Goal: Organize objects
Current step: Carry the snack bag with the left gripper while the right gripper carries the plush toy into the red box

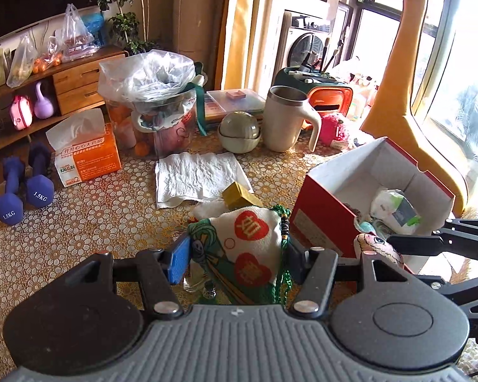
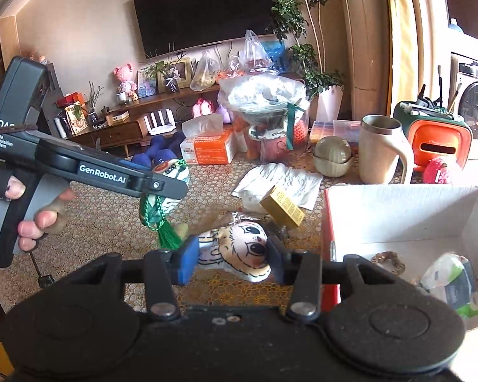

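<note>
Left gripper (image 1: 235, 262): jaws clamped on a white-and-green cloth sachet with red hearts and green tassel (image 1: 250, 248), lifted off the table (image 1: 95, 216).
Right gripper (image 2: 232, 259): jaws clamped on a cream tiger-face fabric pouch (image 2: 239, 248), just beside the open red-and-white cardboard box (image 2: 398, 210).

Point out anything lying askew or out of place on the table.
The small yellow box lies tilted, propped on the edge of the crumpled white paper towel spread across the table, beside the red box. Nothing looks spilled or broken.
</note>
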{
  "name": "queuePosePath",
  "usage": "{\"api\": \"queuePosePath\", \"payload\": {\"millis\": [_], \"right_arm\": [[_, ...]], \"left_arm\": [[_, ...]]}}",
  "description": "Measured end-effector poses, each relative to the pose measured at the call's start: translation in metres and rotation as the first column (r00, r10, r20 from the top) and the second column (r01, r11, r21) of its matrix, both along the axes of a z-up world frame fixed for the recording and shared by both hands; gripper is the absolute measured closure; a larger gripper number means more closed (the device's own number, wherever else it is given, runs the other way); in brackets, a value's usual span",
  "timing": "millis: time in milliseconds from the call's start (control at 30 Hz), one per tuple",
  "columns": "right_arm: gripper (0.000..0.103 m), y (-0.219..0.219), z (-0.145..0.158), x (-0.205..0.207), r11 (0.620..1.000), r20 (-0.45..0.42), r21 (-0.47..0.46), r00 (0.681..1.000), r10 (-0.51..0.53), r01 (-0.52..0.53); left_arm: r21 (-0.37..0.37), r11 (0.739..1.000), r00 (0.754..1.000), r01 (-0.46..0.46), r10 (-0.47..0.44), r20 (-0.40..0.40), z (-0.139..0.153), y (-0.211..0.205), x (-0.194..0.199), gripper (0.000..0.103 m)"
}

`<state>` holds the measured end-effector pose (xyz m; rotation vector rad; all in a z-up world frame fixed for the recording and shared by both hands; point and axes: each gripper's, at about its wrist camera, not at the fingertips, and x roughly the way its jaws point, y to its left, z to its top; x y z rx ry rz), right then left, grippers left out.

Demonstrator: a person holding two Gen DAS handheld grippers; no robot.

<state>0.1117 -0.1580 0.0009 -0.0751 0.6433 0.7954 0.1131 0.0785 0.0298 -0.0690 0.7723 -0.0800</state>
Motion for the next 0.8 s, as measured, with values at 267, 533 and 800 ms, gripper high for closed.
{"api": "queuePosePath", "payload": {"millis": [267,533,800], "right_arm": [[0.058,-0.037,0.014,0.002,0.999,0.037,-0.008,0.998,-0.051,0.051],[0.058,-0.075,0.02,0.01,0.995,0.05,-0.003,0.994,-0.102,0.103],[0.058,-0.109,0.025,0.022,0.99,0.063,0.001,0.988,-0.141,0.141]], "left_arm": [[0.007,0.998,0.997,0.068,-0.069,0.02,0.026,-0.047,0.0,0.043],[0.01,0.99,0.988,0.143,-0.143,0.048,0.048,-0.096,0.009,0.043],[-0.007,0.979,0.977,0.205,-0.205,0.062,0.055,-0.148,0.03,0.043]]}}
